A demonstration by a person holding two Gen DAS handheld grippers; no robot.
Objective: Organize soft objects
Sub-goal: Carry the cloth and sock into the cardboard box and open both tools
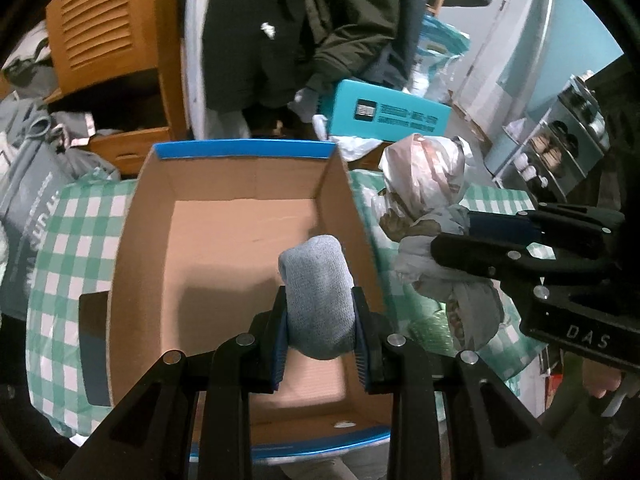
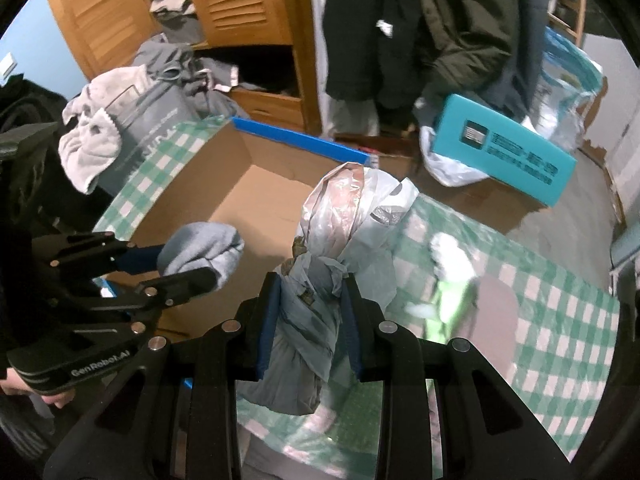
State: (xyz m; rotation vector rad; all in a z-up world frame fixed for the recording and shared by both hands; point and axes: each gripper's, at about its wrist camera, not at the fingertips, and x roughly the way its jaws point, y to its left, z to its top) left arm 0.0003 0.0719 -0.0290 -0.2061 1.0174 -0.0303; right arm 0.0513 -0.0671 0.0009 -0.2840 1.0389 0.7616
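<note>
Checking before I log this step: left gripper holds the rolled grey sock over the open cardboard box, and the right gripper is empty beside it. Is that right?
Not quite. The right gripper is not empty: it is shut on a knotted plastic bag bundle, as the right wrist view shows. The rest stands: the left gripper holds the rolled grey sock over the open cardboard box.

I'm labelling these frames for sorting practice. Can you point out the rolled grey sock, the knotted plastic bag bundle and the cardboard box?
rolled grey sock (image 1: 316, 300): left wrist view, middle of the roll.
knotted plastic bag bundle (image 2: 308, 320): right wrist view, grey wrapped part between the fingers.
cardboard box (image 1: 240, 232): left wrist view, bare inner floor.
</note>
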